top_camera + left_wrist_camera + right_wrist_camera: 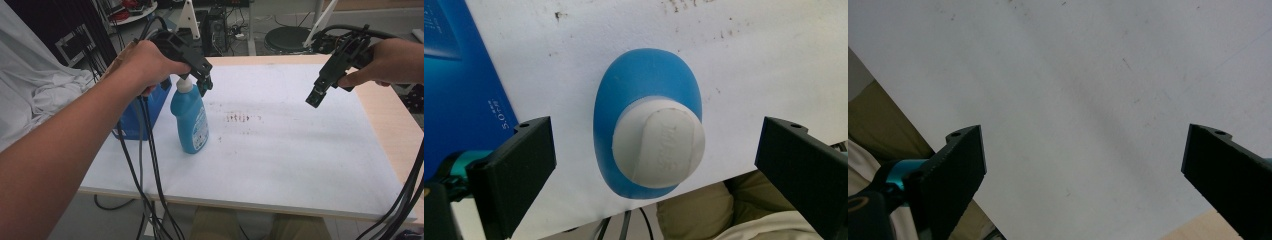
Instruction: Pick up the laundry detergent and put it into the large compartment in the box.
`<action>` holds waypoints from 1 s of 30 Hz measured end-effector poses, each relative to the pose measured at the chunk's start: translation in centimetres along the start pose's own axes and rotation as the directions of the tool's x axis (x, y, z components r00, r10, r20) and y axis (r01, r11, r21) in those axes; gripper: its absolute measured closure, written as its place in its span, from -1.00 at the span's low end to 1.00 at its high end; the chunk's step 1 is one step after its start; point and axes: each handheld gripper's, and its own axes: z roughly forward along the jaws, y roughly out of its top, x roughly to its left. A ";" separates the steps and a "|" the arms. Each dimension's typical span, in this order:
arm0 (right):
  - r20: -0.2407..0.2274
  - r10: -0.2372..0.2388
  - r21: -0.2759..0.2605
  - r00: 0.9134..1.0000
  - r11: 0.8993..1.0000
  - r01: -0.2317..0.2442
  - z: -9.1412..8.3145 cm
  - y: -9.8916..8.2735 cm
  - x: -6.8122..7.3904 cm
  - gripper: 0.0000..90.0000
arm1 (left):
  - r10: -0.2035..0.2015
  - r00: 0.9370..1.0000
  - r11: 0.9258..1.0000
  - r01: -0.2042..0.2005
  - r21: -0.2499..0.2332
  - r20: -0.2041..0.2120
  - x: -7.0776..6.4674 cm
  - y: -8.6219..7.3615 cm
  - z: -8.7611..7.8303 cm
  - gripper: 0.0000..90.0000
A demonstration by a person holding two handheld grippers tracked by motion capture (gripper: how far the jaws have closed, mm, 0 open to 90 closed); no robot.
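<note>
High view: left tool (pixel 205 82) wide over bottle (pixel 190 120), blue box (pixel 142 112) beside; right tool (pixel 316 97) wide

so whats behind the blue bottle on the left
A blue box stands behind the blue bottle, on the white sheet. The hand and forearm cover most of it.

One blue bottle (pixel 190 122) with one white cap (pixel 183 85) stands on the worktop (pixel 300 165), about nine o'clock from its middle. One blue box (pixel 142 112) sits just beside the bottle, at its nine o'clock. Two claws are in view: the left claw (pixel 204 82) at the bottle's twelve o'clock, the right claw (pixel 316 97) toward two o'clock. One brown smear (pixel 243 118) marks the white sheet.
</note>
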 end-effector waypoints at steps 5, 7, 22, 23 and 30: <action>-0.001 -0.001 0.000 1.000 1.000 0.001 0.1 0.1 0.0 -0.93 | 0.004 1.000 1.000 -0.004 0.004 0.003 0.0 0.0 0.7 -0.94; -0.001 -0.007 0.000 1.000 1.000 0.007 0.1 0.1 0.0 -0.93 | 0.001 1.000 1.000 -0.001 0.007 0.012 0.1 0.0 1.2 -0.94; -0.006 -0.004 0.005 1.000 1.000 0.004 0.4 0.3 0.0 -0.93 | 0.001 1.000 0.999 -0.001 0.035 -0.001 0.1 0.1 3.2 -0.94; -0.005 -0.003 0.006 1.000 1.000 0.003 0.3 0.3 0.0 -0.93 | 0.002 1.000 0.999 -0.002 0.038 -0.006 0.1 0.1 3.3 -0.94; -0.006 0.003 0.004 1.000 1.000 -0.003 0.3 0.2 -0.2 -0.93 | 0.003 1.000 0.999 -0.003 0.032 0.007 0.2 0.1 3.2 -0.74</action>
